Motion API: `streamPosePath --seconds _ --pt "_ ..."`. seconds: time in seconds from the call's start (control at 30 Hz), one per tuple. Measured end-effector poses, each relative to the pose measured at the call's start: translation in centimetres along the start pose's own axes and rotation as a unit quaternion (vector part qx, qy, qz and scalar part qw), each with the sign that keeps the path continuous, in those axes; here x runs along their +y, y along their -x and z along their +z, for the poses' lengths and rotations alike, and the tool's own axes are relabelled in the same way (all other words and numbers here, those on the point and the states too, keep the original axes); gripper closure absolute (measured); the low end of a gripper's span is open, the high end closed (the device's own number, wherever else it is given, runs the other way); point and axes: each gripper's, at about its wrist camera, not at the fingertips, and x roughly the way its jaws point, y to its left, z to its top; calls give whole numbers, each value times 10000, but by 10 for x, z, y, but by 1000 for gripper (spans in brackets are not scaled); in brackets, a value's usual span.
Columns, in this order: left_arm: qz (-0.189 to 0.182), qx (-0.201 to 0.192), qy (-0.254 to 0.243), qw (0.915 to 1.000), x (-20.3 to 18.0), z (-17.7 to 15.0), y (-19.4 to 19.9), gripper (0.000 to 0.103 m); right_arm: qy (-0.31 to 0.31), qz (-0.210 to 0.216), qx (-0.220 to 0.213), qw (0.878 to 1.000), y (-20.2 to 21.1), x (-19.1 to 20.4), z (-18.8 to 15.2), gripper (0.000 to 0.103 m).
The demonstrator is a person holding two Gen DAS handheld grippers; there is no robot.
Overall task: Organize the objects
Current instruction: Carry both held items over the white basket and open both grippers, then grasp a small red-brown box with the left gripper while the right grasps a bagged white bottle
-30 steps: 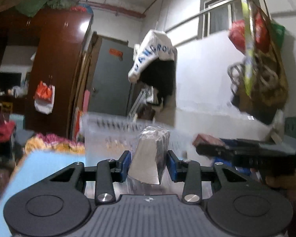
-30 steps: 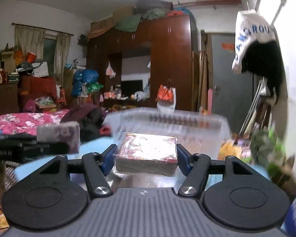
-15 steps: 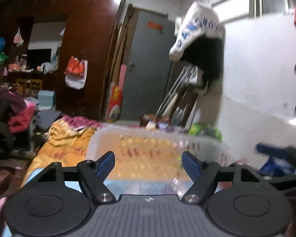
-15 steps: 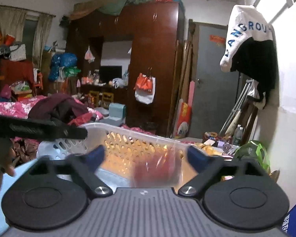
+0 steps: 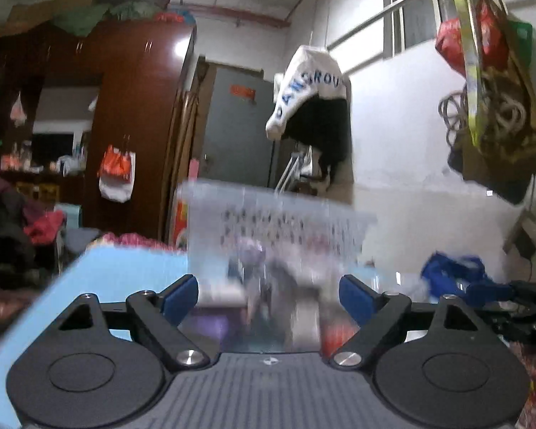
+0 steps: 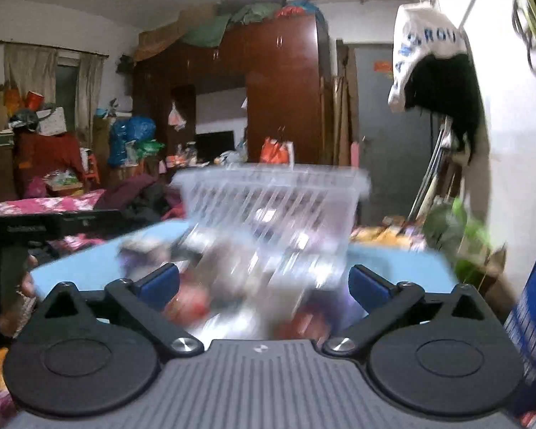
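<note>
In the left wrist view, my left gripper [image 5: 268,295] has its blue pads wide apart; the jaws have just been opening, and no pad presses on anything. A second ago a silver packet was clamped there; now it is gone from the grip. Ahead stands the clear plastic basket [image 5: 278,214] on the light blue tabletop [image 5: 132,268]. Between gripper and basket I see blurred packets [image 5: 268,286], silver and purple, but the blur does not let me say which lie inside the basket and which beside it.

In the right wrist view, my right gripper [image 6: 264,282] is also spread fully, the jaws having just opened, and the red wrapped box it carried before is no longer held. The same basket [image 6: 275,196] is in front, toward the far edge of the tabletop [image 6: 89,268]. Several smeared items [image 6: 232,286] lie near it.

I judge that two things are delivered, and that more packets probably remain to collect.
</note>
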Motion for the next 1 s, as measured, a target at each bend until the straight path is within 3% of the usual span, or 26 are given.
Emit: streamPosePath --seconds 0.1,0.17,0.23,0.5,0.53,0.57,0.6,0.83,1.0 --pt "17 221 -217 9995 -2 -13 -1 14 -5 194 78 9998 -2 13 -22 1" --pt "-97 248 -244 9993 -1 -14 -6 15 -63 178 22 9998 -9 11 -25 11" --pt "-182 262 -320 9990 -3 -13 -6 15 -104 256 64 9996 -19 8 -27 14" --pt "-125 440 -596 9972 -16 -31 -17 15 22 285 214 9994 -35 19 -40 16" --pt "-94 458 -622 9970 -16 -31 -20 15 42 277 218 9994 -34 20 -43 22" --pt "-73 485 -629 9968 -16 -32 -22 15 57 278 211 9994 -33 21 -43 36" --pt "-78 502 -619 9968 -17 -33 -23 15 73 292 202 9993 -33 21 -44 40" --pt "42 447 -603 9972 -16 -35 -25 15 10 319 120 9994 -22 17 -45 40" --pt "107 436 -592 9972 -16 -35 -27 35 -16 344 74 9994 -15 15 -44 40"
